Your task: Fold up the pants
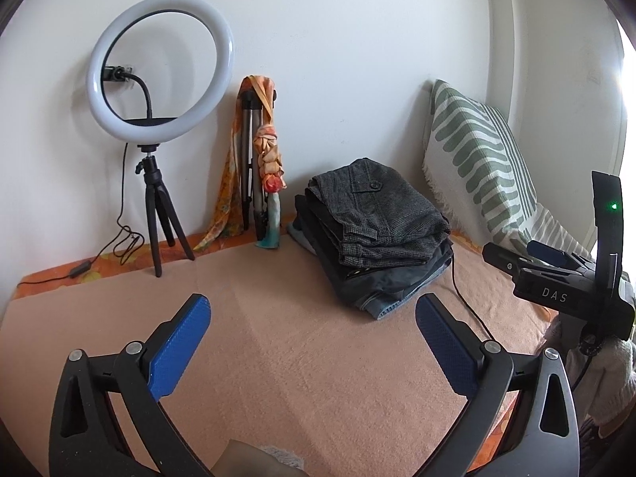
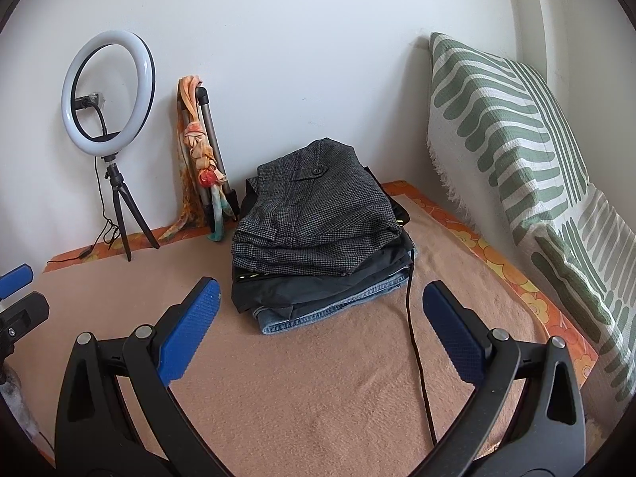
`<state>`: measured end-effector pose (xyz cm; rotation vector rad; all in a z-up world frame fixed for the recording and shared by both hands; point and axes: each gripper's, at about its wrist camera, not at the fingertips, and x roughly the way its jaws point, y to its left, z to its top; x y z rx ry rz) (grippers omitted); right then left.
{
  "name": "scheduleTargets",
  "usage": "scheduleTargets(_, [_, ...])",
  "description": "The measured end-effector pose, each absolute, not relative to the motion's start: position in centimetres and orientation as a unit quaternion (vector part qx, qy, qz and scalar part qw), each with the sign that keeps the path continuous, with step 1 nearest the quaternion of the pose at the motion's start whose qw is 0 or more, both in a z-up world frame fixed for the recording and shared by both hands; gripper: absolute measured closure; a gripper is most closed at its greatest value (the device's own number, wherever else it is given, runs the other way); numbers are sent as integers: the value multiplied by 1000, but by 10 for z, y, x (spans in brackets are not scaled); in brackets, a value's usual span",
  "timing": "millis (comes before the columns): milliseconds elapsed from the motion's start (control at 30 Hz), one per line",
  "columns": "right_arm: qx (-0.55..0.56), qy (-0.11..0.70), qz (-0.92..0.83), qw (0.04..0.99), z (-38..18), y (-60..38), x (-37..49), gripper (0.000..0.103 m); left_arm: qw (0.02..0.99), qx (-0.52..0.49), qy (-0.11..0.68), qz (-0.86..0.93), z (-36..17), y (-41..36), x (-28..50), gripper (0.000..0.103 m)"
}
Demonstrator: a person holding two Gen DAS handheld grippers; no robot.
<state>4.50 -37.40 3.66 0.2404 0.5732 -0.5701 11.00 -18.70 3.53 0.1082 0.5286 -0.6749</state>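
bright daylight | window glare right edge | fisheye-warped, dark corners

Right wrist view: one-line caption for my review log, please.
Open right gripper hovers before a stack of folded pants on a peach blanket, ring light behind.

counted, kind by kind

two grippers: the left gripper [image 1: 312, 328] and the right gripper [image 2: 320, 312], each with two blue pads, four pads in total. one pile of folded pants [image 2: 318, 230], with at least three garments visible in it: grey tweed pants [image 2: 314, 206] on top, one black garment [image 2: 318, 282] under, one blue jeans [image 2: 330, 310] at the bottom; exact number hard to tell. one ring light [image 2: 107, 91] on one small tripod. one second tripod [image 2: 212, 139], folded, with one orange scarf [image 2: 194, 147]. one patterned cushion [image 2: 516, 159]. one black cable [image 2: 417, 357]. one peach blanket [image 2: 318, 397].
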Motion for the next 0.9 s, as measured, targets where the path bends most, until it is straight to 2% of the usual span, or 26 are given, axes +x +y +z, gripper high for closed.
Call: scheduleTargets(900, [117, 280, -278, 911, 35, -376, 47, 0, 907, 54, 260, -326, 36, -186, 110, 0])
